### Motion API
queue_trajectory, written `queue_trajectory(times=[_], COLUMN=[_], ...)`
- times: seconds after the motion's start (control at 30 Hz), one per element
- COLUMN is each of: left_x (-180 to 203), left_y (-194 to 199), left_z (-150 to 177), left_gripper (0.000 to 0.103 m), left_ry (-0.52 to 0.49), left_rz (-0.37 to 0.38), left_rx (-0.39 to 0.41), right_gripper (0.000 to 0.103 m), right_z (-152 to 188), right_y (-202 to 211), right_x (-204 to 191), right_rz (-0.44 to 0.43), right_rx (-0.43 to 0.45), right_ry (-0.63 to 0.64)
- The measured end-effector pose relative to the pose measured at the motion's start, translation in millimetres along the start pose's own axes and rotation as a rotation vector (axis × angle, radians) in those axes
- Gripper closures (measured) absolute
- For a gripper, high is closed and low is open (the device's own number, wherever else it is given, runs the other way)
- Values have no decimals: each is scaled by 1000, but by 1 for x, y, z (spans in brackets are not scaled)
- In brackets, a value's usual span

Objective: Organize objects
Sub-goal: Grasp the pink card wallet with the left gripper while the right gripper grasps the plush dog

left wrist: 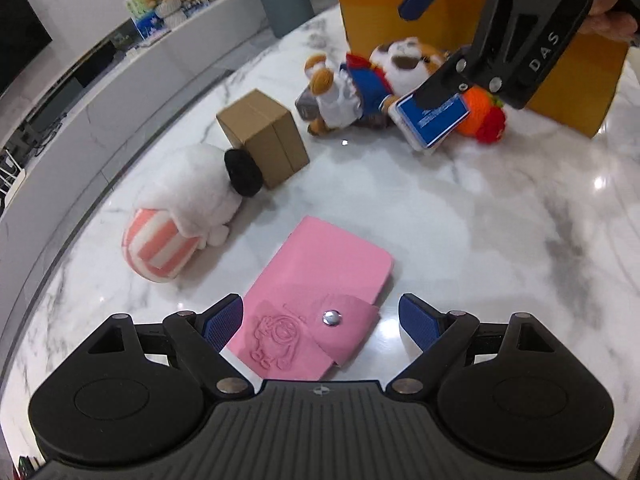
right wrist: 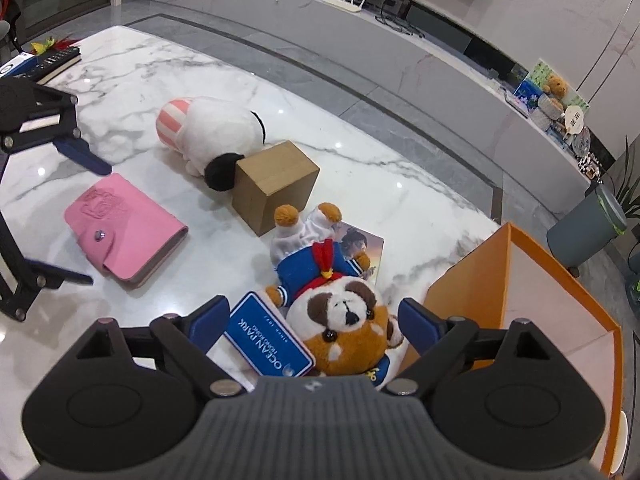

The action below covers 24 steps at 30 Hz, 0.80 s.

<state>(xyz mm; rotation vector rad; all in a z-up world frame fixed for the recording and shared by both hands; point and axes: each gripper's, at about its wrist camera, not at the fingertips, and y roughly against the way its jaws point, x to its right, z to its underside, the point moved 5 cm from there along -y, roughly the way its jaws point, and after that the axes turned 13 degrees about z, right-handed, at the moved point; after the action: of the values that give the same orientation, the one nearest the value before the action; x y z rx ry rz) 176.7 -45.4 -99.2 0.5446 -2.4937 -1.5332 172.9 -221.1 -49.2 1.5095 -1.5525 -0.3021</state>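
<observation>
Both grippers wide open, nothing grabbed yet

White marble table (left wrist: 500, 208) holds it all: the flat pink leather snap wallet (left wrist: 316, 300) lies between the left gripper (left wrist: 320, 322) pads, long axis angling away, while the right gripper (right wrist: 310, 322) straddles the brown-and-white sailor-suit plush (right wrist: 344, 320), gripping nothing
</observation>
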Motion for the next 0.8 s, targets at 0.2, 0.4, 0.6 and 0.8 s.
queue_trajectory(times=[0.2, 0.4, 0.6, 0.8], left_x=[-13, -20, -19, -4], left_y=[-15, -17, -15, -6], left_z=[0, -1, 1, 12], left_gripper=[0, 0, 0, 1], left_ry=[40, 64, 122, 201], left_rz=[38, 76, 59, 38], left_rx=[-8, 18, 35, 32], right_gripper=[11, 11, 16, 29], right_z=[-2, -1, -1, 2], right_y=[-21, -38, -41, -30], right_x=[-2, 2, -6, -14], right_rz=[16, -7, -9, -23], right_rx=[-44, -85, -96, -79], right_ry=[-3, -54, -31, 17])
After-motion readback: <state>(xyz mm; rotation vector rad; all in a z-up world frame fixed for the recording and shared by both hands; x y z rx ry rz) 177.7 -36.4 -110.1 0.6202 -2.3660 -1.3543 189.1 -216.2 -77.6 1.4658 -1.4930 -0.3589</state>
